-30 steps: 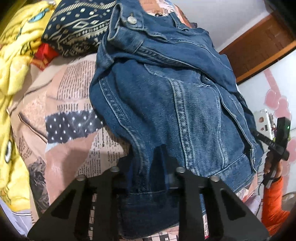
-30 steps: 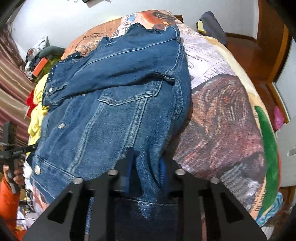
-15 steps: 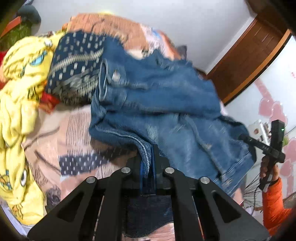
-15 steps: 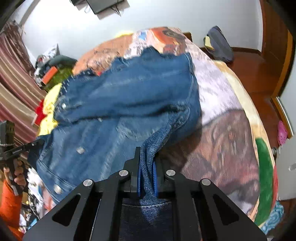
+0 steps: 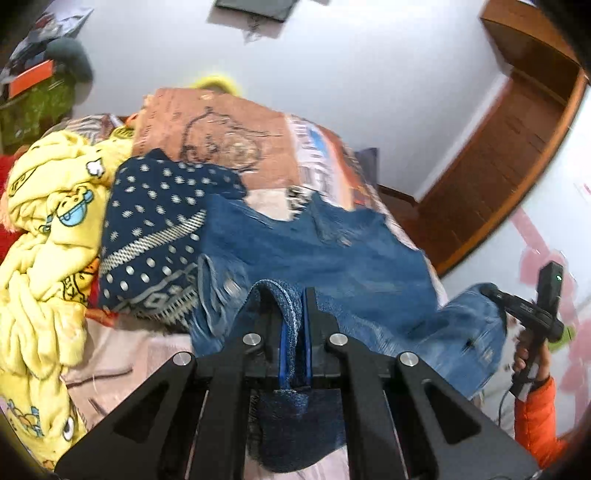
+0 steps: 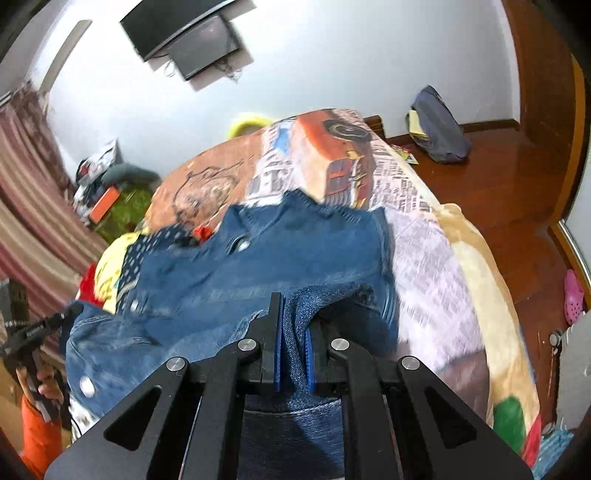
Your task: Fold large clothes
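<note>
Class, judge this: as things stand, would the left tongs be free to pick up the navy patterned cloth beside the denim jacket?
Probably not yet. The left tongs are shut on a fold of the denim jacket; the navy patterned cloth lies uncovered to their left, but they'd have to release first.

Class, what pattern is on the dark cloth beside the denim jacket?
White dots on navy cloth; left wrist view.

Jacket [image 5: 332, 266] motion-blurred in both views; seams and buttons smeared. Its pinched fold runs down behind the left gripper [image 5: 294, 332] frame, lower end hidden. Same at right gripper [image 6: 294, 350]: cloth below the jaws covered by the frame. Bedspread [image 6: 436, 266] print unreadable from blur. Yellow blanket [image 5: 44, 258] cut off at the left edge. TV [image 5: 255, 9] cut by the top edge. Items on the far shelf [image 6: 107, 184] too blurred to identify.
</note>
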Demonstrator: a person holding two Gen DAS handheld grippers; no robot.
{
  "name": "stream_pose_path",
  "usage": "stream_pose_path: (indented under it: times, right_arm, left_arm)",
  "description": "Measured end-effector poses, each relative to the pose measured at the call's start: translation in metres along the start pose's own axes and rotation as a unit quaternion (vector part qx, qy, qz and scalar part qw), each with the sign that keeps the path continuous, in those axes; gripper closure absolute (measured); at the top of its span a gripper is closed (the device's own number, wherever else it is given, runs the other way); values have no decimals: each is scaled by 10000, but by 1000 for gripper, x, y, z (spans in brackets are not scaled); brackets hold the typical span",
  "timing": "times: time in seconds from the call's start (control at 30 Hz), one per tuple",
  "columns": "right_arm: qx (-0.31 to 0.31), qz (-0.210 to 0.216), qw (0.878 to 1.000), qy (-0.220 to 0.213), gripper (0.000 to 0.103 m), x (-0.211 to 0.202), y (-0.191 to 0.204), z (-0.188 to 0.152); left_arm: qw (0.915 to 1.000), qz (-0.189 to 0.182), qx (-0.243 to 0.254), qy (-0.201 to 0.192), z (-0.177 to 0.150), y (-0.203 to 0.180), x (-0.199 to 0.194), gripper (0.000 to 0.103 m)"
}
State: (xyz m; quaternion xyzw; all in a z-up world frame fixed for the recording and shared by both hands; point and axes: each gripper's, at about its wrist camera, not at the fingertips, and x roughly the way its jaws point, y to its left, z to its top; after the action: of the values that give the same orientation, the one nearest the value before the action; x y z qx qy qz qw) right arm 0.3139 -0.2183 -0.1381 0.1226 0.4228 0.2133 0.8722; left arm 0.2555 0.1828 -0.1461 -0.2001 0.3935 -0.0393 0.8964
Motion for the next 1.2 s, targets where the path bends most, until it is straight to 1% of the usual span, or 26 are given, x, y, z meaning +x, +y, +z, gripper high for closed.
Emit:
stream_pose_path:
  times: [0.03, 0.1, 0.17, 0.2, 0.27, 0.3, 0.33, 0.4, 0.43, 0.5, 0.57, 0.6, 0.63, 0.67, 0.7, 0.73, 0.77, 0.83, 0.9, 0.97, 1.1, 1.17, 1.2]
  right_arm:
    - [84, -29, 10000, 37, 95, 10, -6, 5]
    - [191, -92, 9997, 150, 95, 27, -15, 10]
    - [298, -135, 9989, 327, 95, 48, -24, 10]
    - [381, -130, 9981, 455, 95, 61, -29, 7]
    - [480, -225, 9964, 657, 95, 82, -39, 2]
    - [492, -254, 9958, 730, 95, 88, -41, -2]
    - [522, -249, 9950, 814, 95, 94, -44, -6]
    - [550, -236, 9945, 859, 94, 94, -47, -7]
    - [521, -238, 9946, 866, 89, 91, -46, -6]
    - [459, -302, 9942, 921, 84, 84, -45, -1]
    - [363, -375, 9939, 971, 81, 72, -41, 2]
    - [308, -430, 9938, 981, 74, 68, -39, 3]
    - [214, -516, 9939, 949, 65, 58, -36, 4]
    - [128, -562, 9945, 872, 61, 51, -34, 4]
    - [51, -583, 9952, 785, 55, 45, -32, 4]
    - [-41, -608, 9958, 689, 50, 38, -30, 3]
    - [-113, -627, 9960, 634, 47, 33, -28, 2]
    - [-275, -641, 9959, 581, 46, 21, -22, -4]
    - [-354, -560, 9962, 561, 46, 15, -19, -11]
    - [-360, -458, 9967, 570, 46, 14, -17, -21]
    - [-260, -484, 9957, 752, 46, 31, -19, -33]
    - [-156, -454, 9952, 855, 46, 44, -23, -37]
    - [-116, -458, 9948, 901, 46, 48, -24, -38]
  left_arm:
    - [9999, 60, -78, 43, 3, 5, 8, 97]
    - [9990, 329, -237, 206, 6, 19, 35, 97]
    - [9971, 582, -278, 393, 2, 30, 61, 97]
    - [9957, 687, -318, 530, -3, 36, 75, 97]
    - [9935, 850, -342, 675, -11, 45, 95, 96]
    - [9930, 895, -325, 699, -14, 47, 100, 93]
    - [9927, 933, -286, 708, -16, 48, 104, 92]
    - [9928, 946, -153, 716, -15, 45, 103, 92]
    - [9926, 938, -54, 768, -14, 43, 102, 92]
    - [9913, 962, 119, 885, -11, 39, 99, 91]
    - [9900, 966, 311, 981, -9, 32, 90, 86]
    - [9899, 954, 395, 972, -9, 28, 83, 78]
    - [9900, 950, 459, 938, -9, 25, 77, 62]
    - [9901, 994, 543, 826, -9, 20, 68, 53]
    - [9903, 1053, 630, 646, -11, 16, 56, 39]
    - [9904, 1076, 700, 505, -12, 12, 47, 36]
    - [9902, 1088, 766, 415, -14, 10, 38, 36]
    - [9900, 1086, 818, 384, -18, 7, 24, 35]
    - [9926, 880, 688, 470, -27, 9, 18, 35]
    - [9943, 679, 529, 624, -36, 13, 19, 35]
    - [9942, 630, 241, 834, -49, 19, 35, 35]
    - [9944, 559, 86, 898, -51, 21, 45, 41]
    - [9941, 564, 4, 922, -51, 22, 49, 48]
